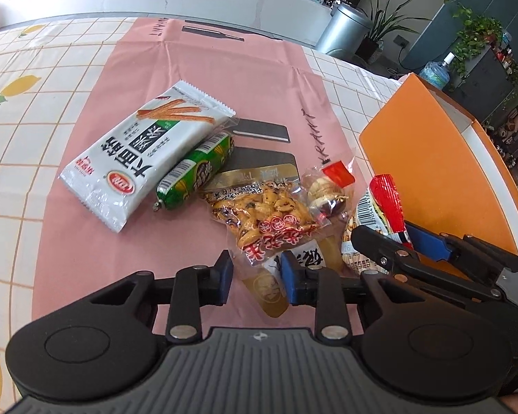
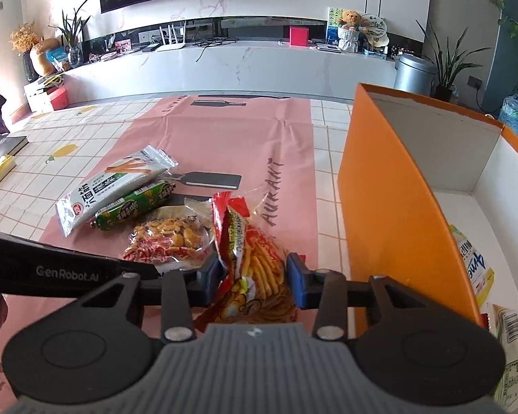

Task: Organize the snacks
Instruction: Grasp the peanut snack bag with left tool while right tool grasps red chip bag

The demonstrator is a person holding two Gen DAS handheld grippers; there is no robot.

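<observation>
Right gripper (image 2: 255,281) pinches the red stick-snack bag (image 2: 255,258), long axis pointing away; orange box (image 2: 390,214) lies just to its right; left gripper (image 1: 257,277) nips the peanut packet (image 1: 269,220).

The orange box (image 2: 390,214) walls off the right side, its tall near wall rising just beside the snack pile; its top is open. Packets crowd the middle of the pink mat (image 1: 203,69): white packet (image 1: 138,151), green sausage (image 1: 197,172), peanut bag (image 1: 262,214). The tabletop (image 1: 34,120) to the left and the mat's far end lie bare
</observation>
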